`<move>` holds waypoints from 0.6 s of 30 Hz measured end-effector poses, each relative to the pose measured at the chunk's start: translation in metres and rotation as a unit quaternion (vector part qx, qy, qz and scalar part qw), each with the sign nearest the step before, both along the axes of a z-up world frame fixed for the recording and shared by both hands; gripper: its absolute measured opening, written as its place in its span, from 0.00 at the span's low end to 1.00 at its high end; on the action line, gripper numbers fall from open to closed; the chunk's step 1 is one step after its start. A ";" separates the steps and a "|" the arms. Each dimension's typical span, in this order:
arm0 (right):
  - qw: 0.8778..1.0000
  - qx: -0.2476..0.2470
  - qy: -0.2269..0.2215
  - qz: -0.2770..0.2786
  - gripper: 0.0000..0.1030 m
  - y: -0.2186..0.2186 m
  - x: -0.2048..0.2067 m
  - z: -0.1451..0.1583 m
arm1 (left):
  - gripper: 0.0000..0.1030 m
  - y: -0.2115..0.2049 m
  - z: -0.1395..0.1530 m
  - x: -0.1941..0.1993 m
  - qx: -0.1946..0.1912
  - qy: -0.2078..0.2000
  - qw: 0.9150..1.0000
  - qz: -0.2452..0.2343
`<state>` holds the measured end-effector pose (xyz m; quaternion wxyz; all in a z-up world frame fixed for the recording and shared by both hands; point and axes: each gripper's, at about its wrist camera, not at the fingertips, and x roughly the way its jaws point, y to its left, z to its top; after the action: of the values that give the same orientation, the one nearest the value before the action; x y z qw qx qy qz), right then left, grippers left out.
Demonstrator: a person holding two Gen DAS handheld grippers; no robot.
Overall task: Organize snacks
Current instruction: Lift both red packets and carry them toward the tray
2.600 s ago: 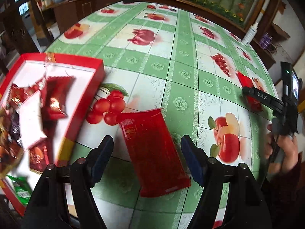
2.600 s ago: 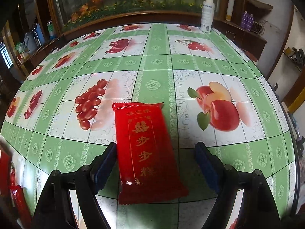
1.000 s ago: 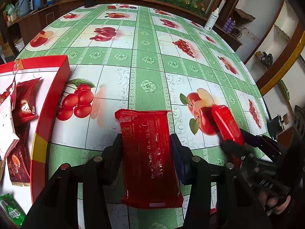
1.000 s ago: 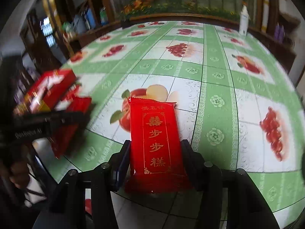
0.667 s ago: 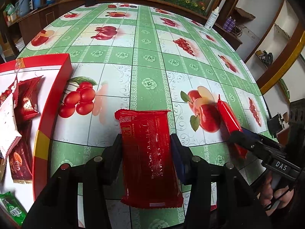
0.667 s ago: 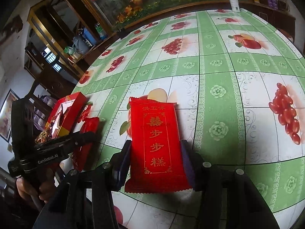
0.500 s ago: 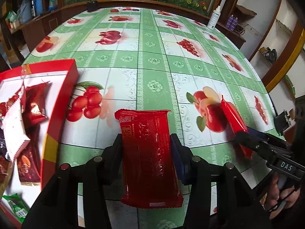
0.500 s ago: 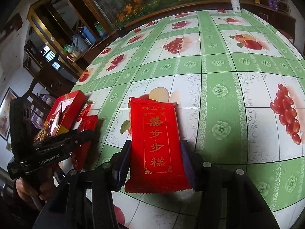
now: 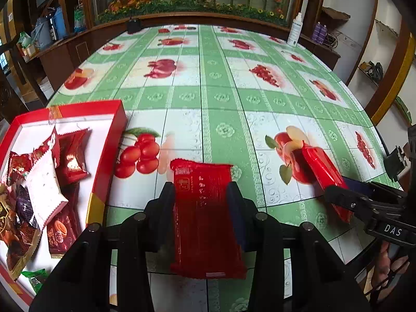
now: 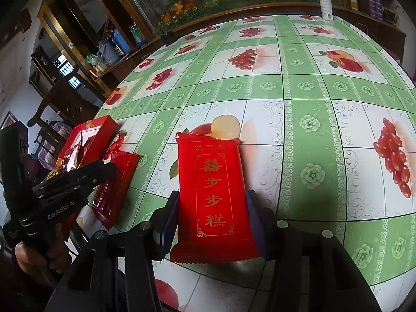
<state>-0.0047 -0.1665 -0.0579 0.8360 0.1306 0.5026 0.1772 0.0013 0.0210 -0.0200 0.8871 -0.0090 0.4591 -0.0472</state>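
Observation:
My left gripper (image 9: 201, 195) is shut on a red snack packet (image 9: 205, 213), held above the fruit-print tablecloth. My right gripper (image 10: 212, 208) is shut on a second red packet with gold characters (image 10: 213, 192), also lifted. Each gripper shows in the other's view: the right one (image 9: 338, 189) with its packet (image 9: 322, 171) at the right, the left one (image 10: 104, 166) with its packet (image 10: 114, 182) at the left. A red snack box (image 9: 104, 156) with several wrapped snacks lies at the left and shows in the right wrist view (image 10: 101, 124) too.
A white spray bottle (image 9: 293, 32) stands at the table's far right edge, and a small black object (image 9: 134, 26) at the far edge. Wooden cabinets and a planter with flowers surround the table. The table's near edge lies just below both grippers.
Both grippers closed on their packets and lifted them. Since half a second ago the left view has shifted slightly; the snack box shows more. The right gripper has barely moved.

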 end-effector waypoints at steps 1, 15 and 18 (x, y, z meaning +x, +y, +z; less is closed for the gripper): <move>1.000 -0.002 -0.001 0.000 0.50 0.000 0.000 0.000 | 0.38 0.003 -0.001 0.001 -0.005 0.006 1.000 0.006; 0.992 -0.114 -0.046 0.015 0.62 0.021 -0.007 -0.001 | 0.72 -0.009 -0.013 0.005 0.002 0.035 0.999 0.015; 0.992 -0.116 -0.051 0.015 0.68 0.019 -0.006 -0.002 | 0.81 -0.016 -0.019 0.006 0.022 0.040 0.999 0.007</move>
<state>-0.0111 -0.1477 -0.0604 0.8672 0.0162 0.4785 0.1371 0.0077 0.0049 -0.0388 0.8685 0.0059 0.4948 -0.0304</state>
